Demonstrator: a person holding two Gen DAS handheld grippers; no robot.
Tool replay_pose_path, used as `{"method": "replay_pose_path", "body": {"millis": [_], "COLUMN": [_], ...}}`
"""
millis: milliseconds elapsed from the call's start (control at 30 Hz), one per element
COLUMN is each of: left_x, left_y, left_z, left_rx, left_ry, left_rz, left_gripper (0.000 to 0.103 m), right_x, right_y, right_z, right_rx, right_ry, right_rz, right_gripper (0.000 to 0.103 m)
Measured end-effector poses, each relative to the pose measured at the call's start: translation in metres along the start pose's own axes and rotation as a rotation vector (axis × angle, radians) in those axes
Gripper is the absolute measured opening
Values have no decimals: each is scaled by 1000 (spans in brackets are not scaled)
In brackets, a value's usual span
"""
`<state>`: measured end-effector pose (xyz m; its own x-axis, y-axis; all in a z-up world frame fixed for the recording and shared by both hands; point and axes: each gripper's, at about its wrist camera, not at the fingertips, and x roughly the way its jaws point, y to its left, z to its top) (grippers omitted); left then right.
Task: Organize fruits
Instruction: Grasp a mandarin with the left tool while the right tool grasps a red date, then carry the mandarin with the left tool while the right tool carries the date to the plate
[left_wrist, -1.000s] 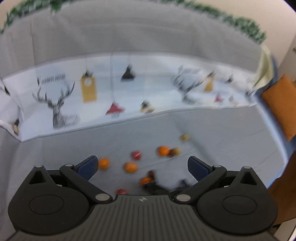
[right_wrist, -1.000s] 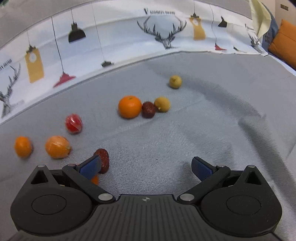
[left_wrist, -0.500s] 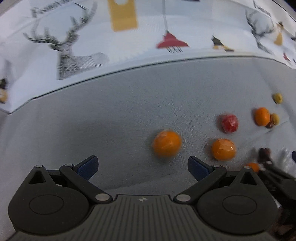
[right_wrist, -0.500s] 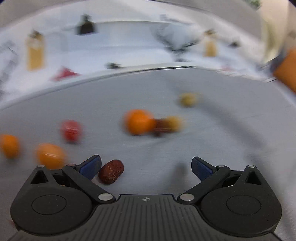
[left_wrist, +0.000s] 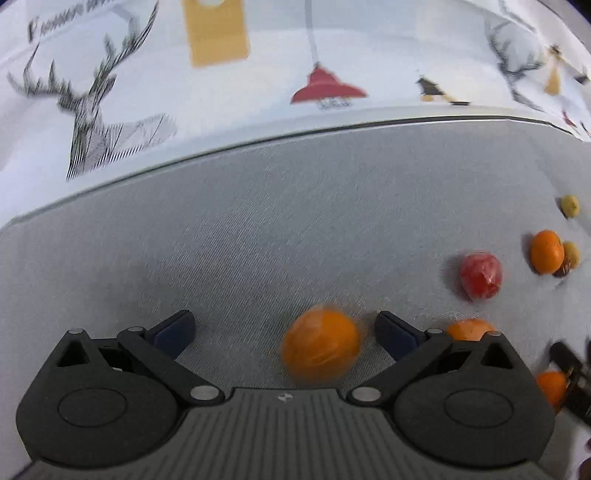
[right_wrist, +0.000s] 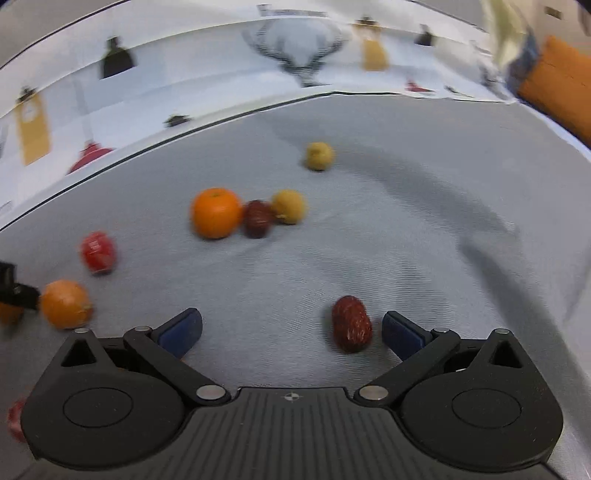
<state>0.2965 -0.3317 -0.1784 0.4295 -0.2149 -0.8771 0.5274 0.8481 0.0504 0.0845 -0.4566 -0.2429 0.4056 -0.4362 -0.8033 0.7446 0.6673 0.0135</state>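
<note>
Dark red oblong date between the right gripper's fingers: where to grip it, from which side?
Grip the dark red oblong date across its narrow middle, coming straight down over it. It lies flat on the grey cloth, long axis roughly along the fingers, so the open right gripper would probably close on its long sides. It sits nearer the right finger; centre first.

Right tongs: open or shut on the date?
Open. The right tongs stand wide apart; the date lies on the grey cloth between the pads, near the right one, ungripped.
</note>
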Motion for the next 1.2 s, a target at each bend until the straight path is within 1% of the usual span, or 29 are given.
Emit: {"method": "replay_pose_path", "body": {"millis": [67, 200, 233, 267, 300, 333, 367, 400, 467, 533, 633, 733, 800, 867, 967, 1000, 1100, 1200], "left_x": [-2, -4, -6, -9, -13, -17, -20, -24, -30, -41, -69, -110, -144, -175, -222, -237, -275, -301], "left_y": [-4, -7, -11, -14, -18, -23, -27, -35, -44, -48, -42, -29, -16, 1, 32, 39, 59, 72], "left_z": [-2, -1, -2, -4, -6, -6, -6, -6, -12, -17, -28, -48, -68, -87, -118, -130, -165, -194], "left_rx": [20, 42, 72, 104, 137, 159, 175, 208, 263, 282, 243, 199, 191, 164, 91, 81, 54, 11], "left_ry": [-20, -4, -12, -31, -41, -43, -37, -40, -62, -71, -78, -51, -32, -16, -14, -22, -31, -32], "left_rz": [11, 27, 34, 24, -5, -40, -35, -19, -1, 3, -1, 18, 30, 37, 34, 43, 75, 62], "left_gripper": [103, 103, 97, 91, 72, 50, 42, 41, 41, 41, 41, 41, 41, 41, 41, 41, 41, 41], "right_x": [3, 2, 2, 1, -2, -7, -11, -12, -13, -17, -24, -28, -29, -41, -83, -102, -173, -240], "right_y": [-4, -6, -7, -8, -9, -11, -12, -12, -15, -23, -27, -28, -28, -28, -25, -23, -16, -10], "right_z": [1, -5, -5, -5, -6, -5, -5, -5, -3, 0, 3, 2, 1, 1, 2, 0, -20, -52], "right_rx": [3, 8, 12, 18, 36, 55, 75, 91, 130, 185, 192, 194, 187, 185, 202, 209, 186, 114], "right_ry": [-12, -24, -22, -21, -26, -52, -70, -74, -94, -137, -208, -267, -275, -283, -321, -325, -315, -292], "right_rz": [-54, -64, -62, -54, -40, -43, -52, -48, -8, 16, 8, -27, -41, -40, 0, 34, 189, 317], "right_gripper": [102, 102, 102, 100, 86, 71, 32, 22, 22, 22, 22, 22, 22, 22, 22, 22, 22, 22]}}
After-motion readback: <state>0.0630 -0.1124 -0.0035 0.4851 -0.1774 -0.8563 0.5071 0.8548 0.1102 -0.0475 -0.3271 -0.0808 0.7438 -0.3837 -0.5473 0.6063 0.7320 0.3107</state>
